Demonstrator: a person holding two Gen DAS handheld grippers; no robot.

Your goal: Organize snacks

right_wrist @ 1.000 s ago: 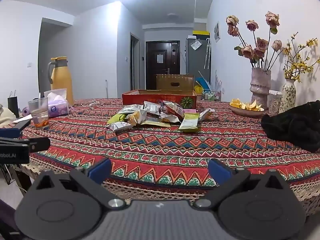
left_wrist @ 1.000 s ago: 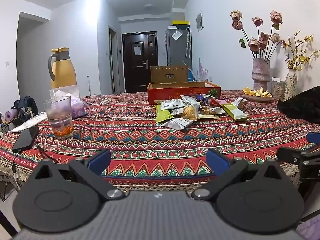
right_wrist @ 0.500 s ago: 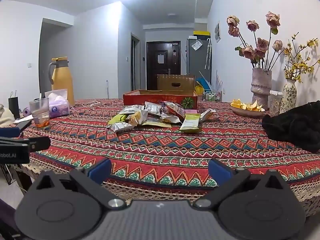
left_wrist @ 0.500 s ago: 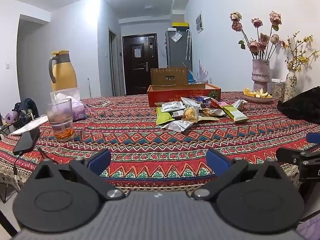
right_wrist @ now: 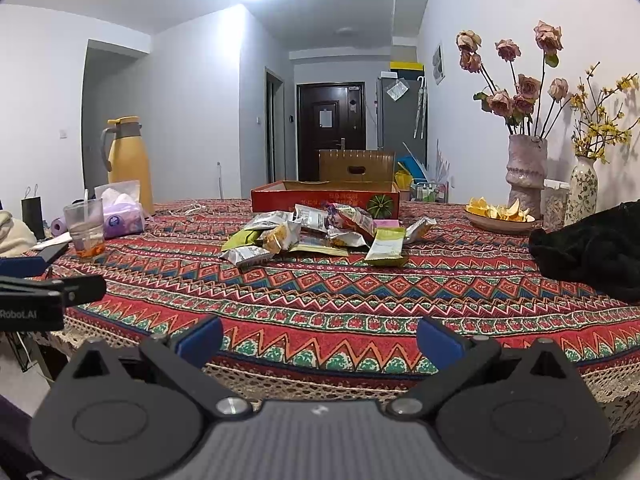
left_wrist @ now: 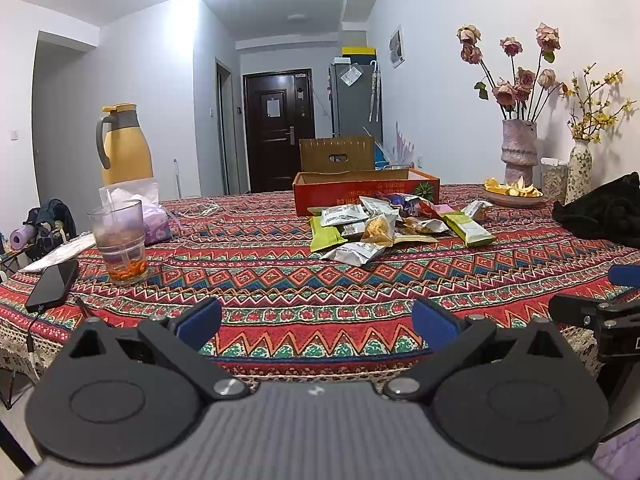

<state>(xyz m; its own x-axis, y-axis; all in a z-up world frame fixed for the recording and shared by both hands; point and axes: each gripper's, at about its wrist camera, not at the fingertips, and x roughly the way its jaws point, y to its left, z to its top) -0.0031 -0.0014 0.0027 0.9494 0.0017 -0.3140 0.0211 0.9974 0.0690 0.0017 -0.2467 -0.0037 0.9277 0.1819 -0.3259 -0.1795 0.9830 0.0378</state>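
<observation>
A heap of snack packets point(left_wrist: 384, 224) point(right_wrist: 320, 230), silver, green and orange, lies mid-table in front of a shallow red cardboard box point(left_wrist: 364, 192) point(right_wrist: 326, 198). My left gripper point(left_wrist: 316, 320) is open at the near table edge, well short of the heap, with nothing between its blue fingers. My right gripper point(right_wrist: 318, 336) is open too, also at the near edge and empty. In the left wrist view the right gripper's side shows at the right border point(left_wrist: 592, 312); in the right wrist view the left gripper's side shows at the left border point(right_wrist: 44, 292).
A patterned red tablecloth point(left_wrist: 280, 280) covers the table. On the left stand a glass with a straw point(left_wrist: 118, 240), a phone point(left_wrist: 54, 284), a tissue pack point(left_wrist: 154, 220) and a yellow jug point(left_wrist: 124, 144). Right: a black garment point(right_wrist: 592, 248), a fruit-peel plate point(right_wrist: 500, 218), two vases point(right_wrist: 524, 172).
Both wrist views have dipped slightly, so the table looks a little flatter. Both grippers stay open at the near edge; the snacks have not moved.
</observation>
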